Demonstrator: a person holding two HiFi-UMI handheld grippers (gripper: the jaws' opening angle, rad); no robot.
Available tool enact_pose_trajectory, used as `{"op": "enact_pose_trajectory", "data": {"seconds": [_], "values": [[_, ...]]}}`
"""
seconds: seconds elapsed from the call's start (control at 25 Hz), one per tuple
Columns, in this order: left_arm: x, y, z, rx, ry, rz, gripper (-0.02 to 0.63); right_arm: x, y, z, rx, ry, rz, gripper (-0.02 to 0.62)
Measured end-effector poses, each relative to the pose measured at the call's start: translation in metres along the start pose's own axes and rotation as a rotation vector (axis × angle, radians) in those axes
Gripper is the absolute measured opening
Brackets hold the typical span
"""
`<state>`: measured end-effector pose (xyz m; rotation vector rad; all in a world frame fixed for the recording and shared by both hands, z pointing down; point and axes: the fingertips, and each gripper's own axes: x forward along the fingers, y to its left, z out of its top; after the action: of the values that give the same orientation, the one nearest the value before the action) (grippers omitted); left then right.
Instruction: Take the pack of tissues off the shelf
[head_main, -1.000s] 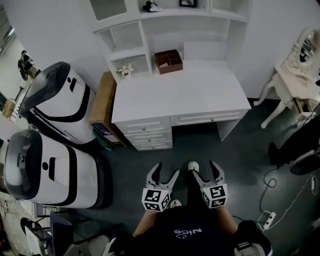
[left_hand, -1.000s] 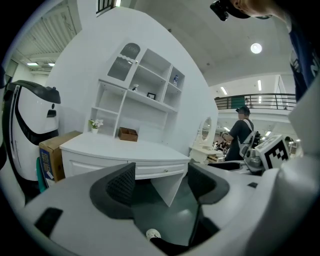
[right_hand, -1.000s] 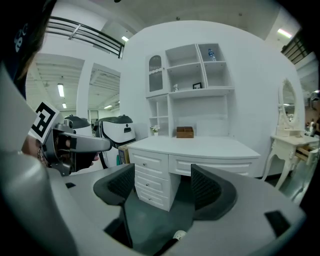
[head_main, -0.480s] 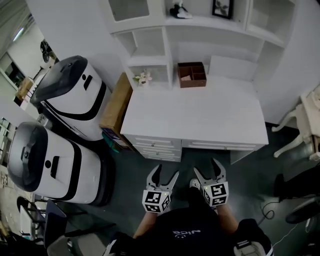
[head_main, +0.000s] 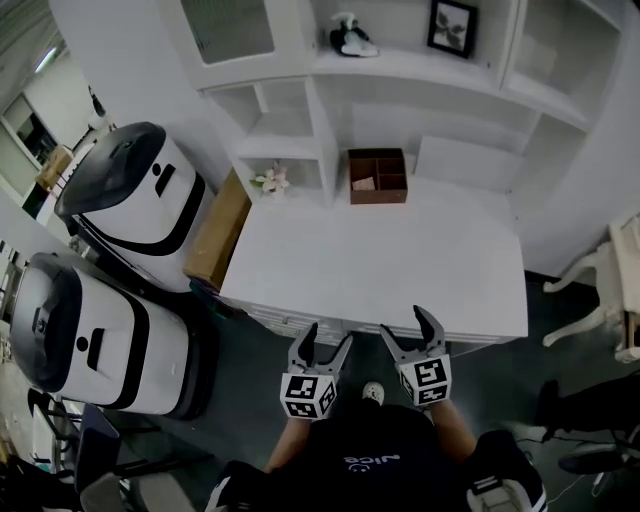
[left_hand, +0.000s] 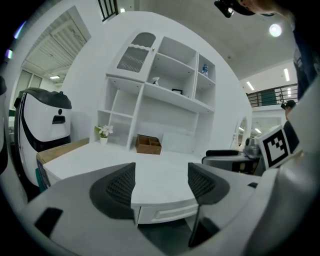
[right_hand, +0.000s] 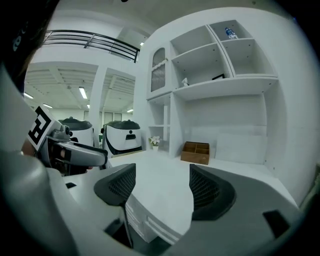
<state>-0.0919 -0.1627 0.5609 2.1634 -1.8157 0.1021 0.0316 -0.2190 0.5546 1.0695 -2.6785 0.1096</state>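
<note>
Closer to the white table (head_main: 400, 250), left tongs (head_main: 328, 338) and right tongs (head_main: 402, 322) at its front edge, both apart and empty, blue-and-white pack of tissues (right_hand: 230, 33) high in top-right compartment of white shelf (head_main: 400, 68)

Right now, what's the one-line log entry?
stage: pre-reach | left gripper: open, empty | right gripper: open, empty | both near front edge of white desk | brown divided box: at desk's back
</note>
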Motion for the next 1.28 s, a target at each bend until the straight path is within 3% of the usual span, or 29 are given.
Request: {"op": "enact_pose_trajectory", "data": {"seconds": [0.36,0.72,0.92,1.28], "values": [[0.06,0.003,0.025,0.011,-0.017,0.025,0.327,0.03,-0.062,0.016,-0.028,-0.019,-0.032,0.321],[0.088,0.024,0.038,0.056,0.017,-0.034,0.327,0.055,-0.07,0.045,0.009,-0.054,-0.079,0.316],[0.103,0.048,0.052,0.053,0.033,-0.06,0.327,0.057,-0.072,0.103,-0.03,-0.126,-0.128,0.311],[0.131,0.062,0.087,0.014,0.003,-0.1,0.327,0.071,-0.106,0.248,-0.088,-0.379,-0.197,0.305]]}}
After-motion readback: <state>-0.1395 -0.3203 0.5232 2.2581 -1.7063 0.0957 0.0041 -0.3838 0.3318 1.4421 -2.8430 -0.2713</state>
